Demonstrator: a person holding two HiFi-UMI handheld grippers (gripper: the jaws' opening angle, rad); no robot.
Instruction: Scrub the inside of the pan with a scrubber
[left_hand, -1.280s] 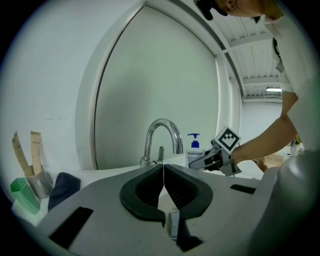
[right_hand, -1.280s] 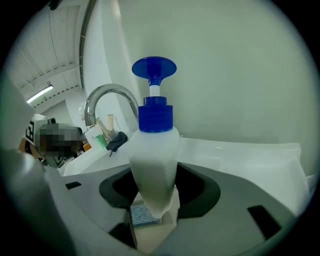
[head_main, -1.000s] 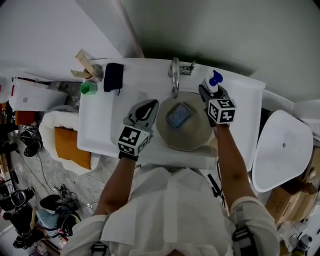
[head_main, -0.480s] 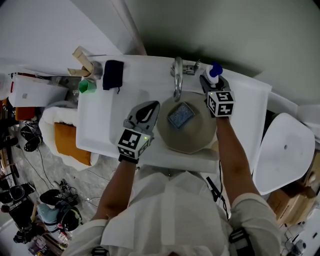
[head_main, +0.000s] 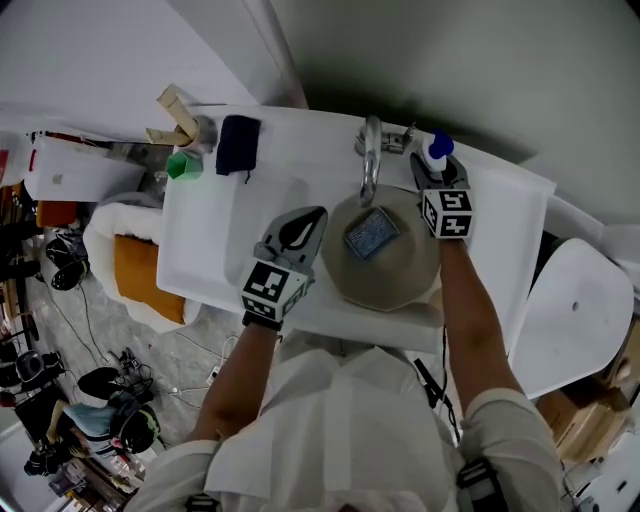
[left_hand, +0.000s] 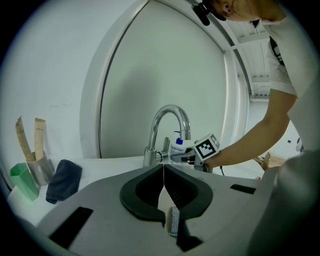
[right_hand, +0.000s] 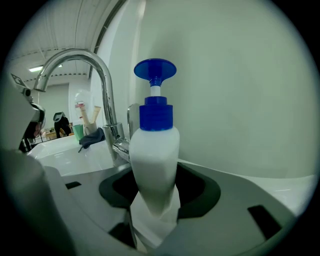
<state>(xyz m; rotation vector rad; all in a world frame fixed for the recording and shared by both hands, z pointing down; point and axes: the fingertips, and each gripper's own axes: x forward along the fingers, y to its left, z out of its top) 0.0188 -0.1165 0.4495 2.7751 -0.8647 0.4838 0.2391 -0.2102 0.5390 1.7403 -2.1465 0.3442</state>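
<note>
My right gripper (head_main: 432, 172) jaws are clamping the soap pump bottle (right_hand: 153, 150) behind the pan (head_main: 398, 288), whose scrubber (head_main: 371, 233) is lying nearer my closed, empty left gripper (head_main: 312, 218).

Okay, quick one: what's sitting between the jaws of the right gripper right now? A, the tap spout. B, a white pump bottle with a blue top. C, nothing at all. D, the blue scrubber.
B: the right gripper view shows the white pump bottle standing between the jaws of the right gripper, pressed on both sides, while the scrubber lies in the pan.
</note>
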